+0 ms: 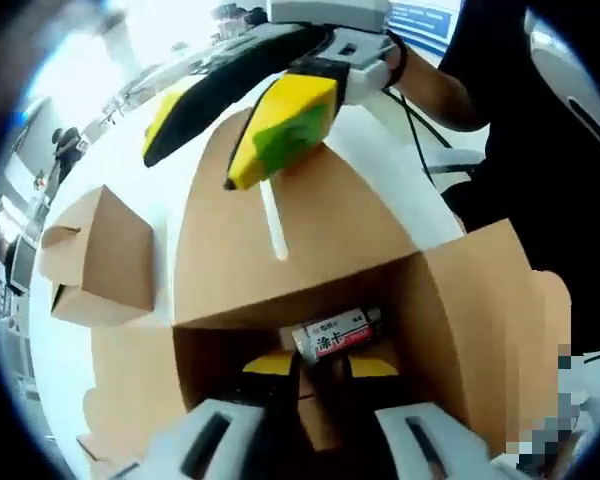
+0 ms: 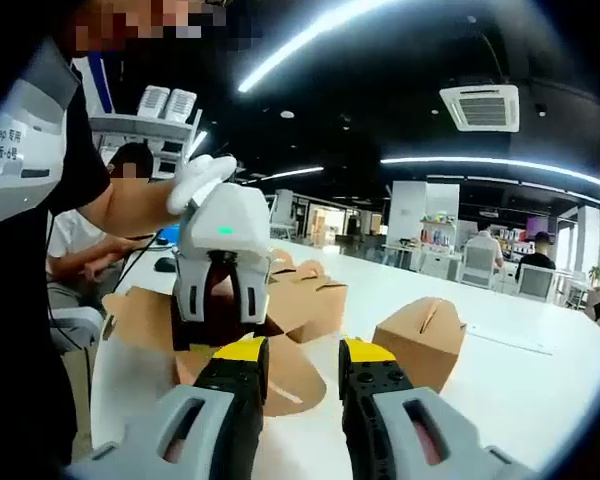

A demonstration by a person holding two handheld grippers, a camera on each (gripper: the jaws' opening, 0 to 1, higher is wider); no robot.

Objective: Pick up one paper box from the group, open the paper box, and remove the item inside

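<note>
— What is seen of the room and the tabletop [image 2: 540, 370]?

— White tabletop is seen, long and glossy, under strip lights in an office hall; people are seated far off. Closed brown paper boxes are set on it: one [image 2: 420, 340] near the right tongs [image 2: 303, 372] and another [image 1: 95, 260] at the left of the left gripper view.

— Where is the opened paper box [image 1: 310, 300] found?

— It is held up before the left gripper view, its rounded flap [image 1: 270, 220] raised. A small packet [image 1: 337, 333] with red and white print is seen inside.

— How are the left tongs [image 1: 320, 372] set?

— They are reached into the box mouth, with a narrow gap left between the yellow tips; whether anything is pinched cannot be told.

— And the right tongs?

— Their jaws are parted and nothing is held; the yellow tips are seen against the raised flap in the left gripper view. A person's hand [image 2: 195, 180] is seen atop the left tool.
</note>
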